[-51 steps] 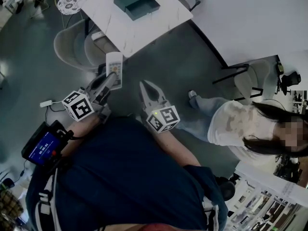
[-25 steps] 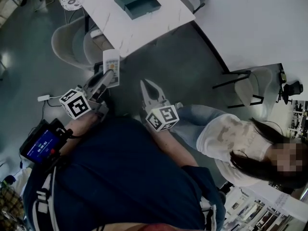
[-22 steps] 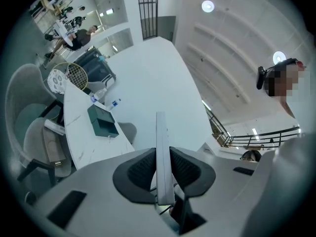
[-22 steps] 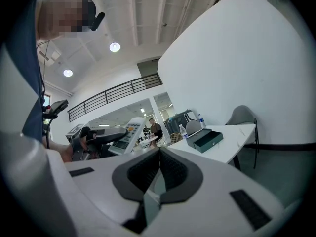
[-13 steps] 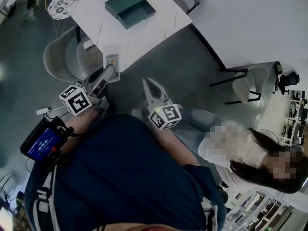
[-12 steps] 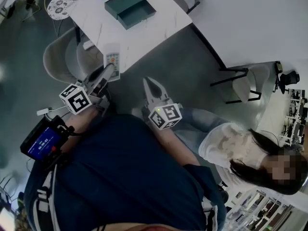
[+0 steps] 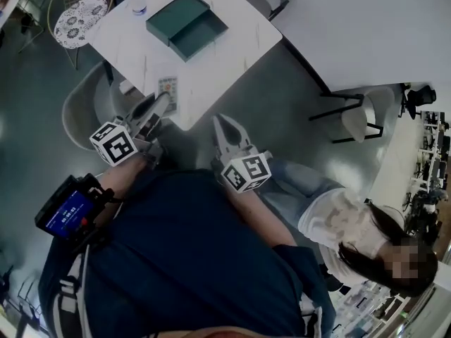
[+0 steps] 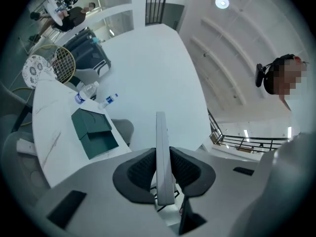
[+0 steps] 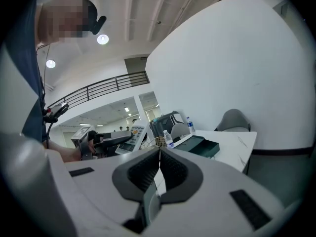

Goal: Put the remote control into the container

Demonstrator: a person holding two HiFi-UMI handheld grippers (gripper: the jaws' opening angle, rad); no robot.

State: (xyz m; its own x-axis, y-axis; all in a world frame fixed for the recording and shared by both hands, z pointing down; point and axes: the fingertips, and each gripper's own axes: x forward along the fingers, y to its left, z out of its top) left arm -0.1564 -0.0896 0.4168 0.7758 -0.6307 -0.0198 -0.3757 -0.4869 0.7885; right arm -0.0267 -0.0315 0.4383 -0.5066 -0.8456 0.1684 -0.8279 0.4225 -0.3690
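A white remote control with orange buttons is clamped by its lower end in my left gripper, just over the near edge of the white table. In the left gripper view the remote stands edge-on between the pads. The container, an open dark green box, lies farther back on the table, well beyond the remote. It also shows in the left gripper view. My right gripper hangs to the right over the floor, jaws shut and empty. The right gripper view shows the remote and the box.
A water bottle stands on the table behind the box. A round wire stool is at the far left, and a grey chair sits under the table's left side. A seated person and another chair are to the right.
The table and green box have come nearer in the head view. My left gripper has carried the remote forward over the table's near edge. The right gripper stays shut.
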